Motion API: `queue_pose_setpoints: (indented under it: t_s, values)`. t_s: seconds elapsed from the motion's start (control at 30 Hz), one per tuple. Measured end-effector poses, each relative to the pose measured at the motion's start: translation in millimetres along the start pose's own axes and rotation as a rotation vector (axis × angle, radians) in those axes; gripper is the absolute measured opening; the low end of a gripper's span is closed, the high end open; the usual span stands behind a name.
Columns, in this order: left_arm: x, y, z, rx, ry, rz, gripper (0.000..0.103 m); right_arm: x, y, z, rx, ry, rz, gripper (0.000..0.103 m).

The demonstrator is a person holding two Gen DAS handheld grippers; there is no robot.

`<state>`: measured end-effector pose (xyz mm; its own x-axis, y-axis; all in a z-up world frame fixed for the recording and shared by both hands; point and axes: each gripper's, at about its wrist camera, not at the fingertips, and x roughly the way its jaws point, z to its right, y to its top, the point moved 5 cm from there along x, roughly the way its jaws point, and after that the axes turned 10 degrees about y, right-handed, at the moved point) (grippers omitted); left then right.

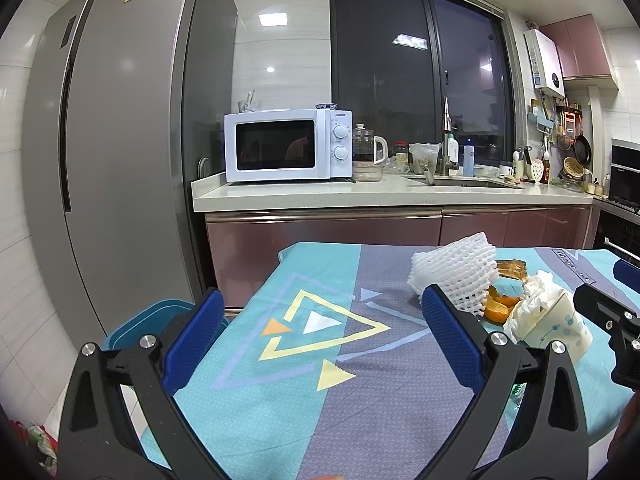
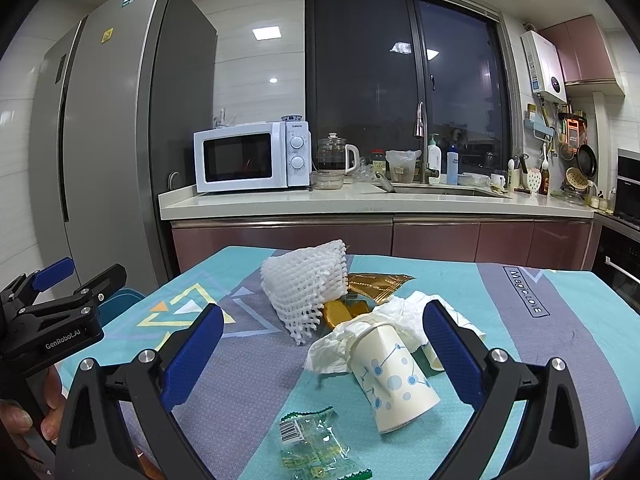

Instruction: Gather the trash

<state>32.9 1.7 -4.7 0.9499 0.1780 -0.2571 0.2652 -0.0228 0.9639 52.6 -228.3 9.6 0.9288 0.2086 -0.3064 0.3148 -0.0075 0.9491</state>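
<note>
A trash pile lies on the teal and purple tablecloth (image 2: 520,344): a white foam fruit net (image 2: 308,284), orange peel (image 2: 340,314), a gold snack wrapper (image 2: 376,282), crumpled tissue (image 2: 332,350) and a dotted paper cup (image 2: 394,380) on its side. A clear green-edged candy wrapper (image 2: 316,444) lies nearest. My right gripper (image 2: 324,312) is open, its fingers on either side of the cup and tissue without touching them. My left gripper (image 1: 322,300) hangs open over bare cloth, left of the foam net (image 1: 456,276), peel (image 1: 500,306) and cup (image 1: 560,328).
A blue bin (image 1: 140,320) stands on the floor by the table's left edge. Behind are a tall grey fridge (image 1: 120,140), a counter (image 1: 360,196) with a white microwave (image 1: 288,144) and a sink. A hand (image 2: 24,416) holds the left gripper (image 2: 80,276).
</note>
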Motion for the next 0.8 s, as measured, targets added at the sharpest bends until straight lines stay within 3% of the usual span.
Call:
queue_pose_setpoints:
  t_s: [0.8]
  values:
    - [0.3,0.9,-1.6,-0.007,0.007,0.0,0.097,-0.8,-1.5,0.0,0.002,0.001,-0.002,0.096]
